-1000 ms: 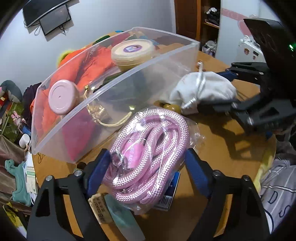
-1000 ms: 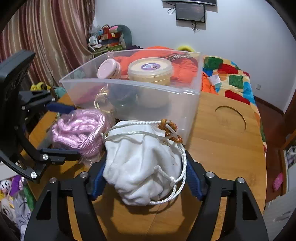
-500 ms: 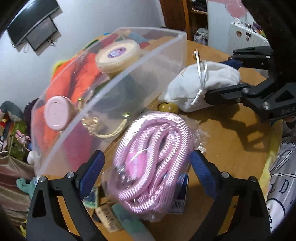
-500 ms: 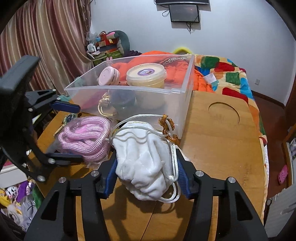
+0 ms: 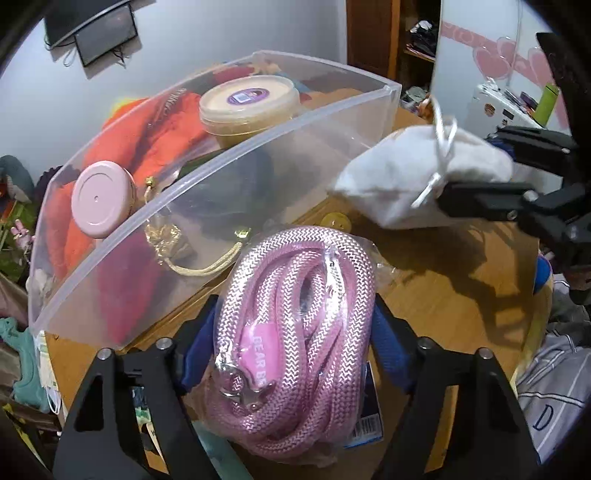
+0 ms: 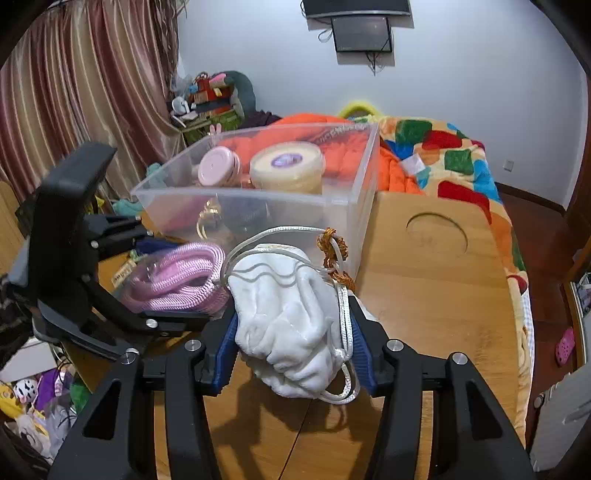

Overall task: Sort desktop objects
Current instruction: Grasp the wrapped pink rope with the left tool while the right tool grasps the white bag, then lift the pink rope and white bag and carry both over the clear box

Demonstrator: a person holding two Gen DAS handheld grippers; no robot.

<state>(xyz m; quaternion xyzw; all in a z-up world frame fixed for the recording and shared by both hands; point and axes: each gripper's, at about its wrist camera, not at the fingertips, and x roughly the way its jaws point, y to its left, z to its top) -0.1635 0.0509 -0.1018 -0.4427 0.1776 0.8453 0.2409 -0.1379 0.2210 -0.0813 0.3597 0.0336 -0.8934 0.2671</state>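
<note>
Two hand-held grippers, left (image 5: 295, 350) pinching bagged pink rope (image 5: 295, 332), right (image 6: 291, 347) pinching crumpled white pouch (image 6: 291, 325).

A wall-mounted dark screen (image 6: 362, 34) hangs on a white wall. Striped reddish curtains (image 6: 85, 92) fall at left. A patchwork blanket (image 6: 448, 162) covers what may be a bed, behind a wooden table (image 6: 436, 288).
</note>
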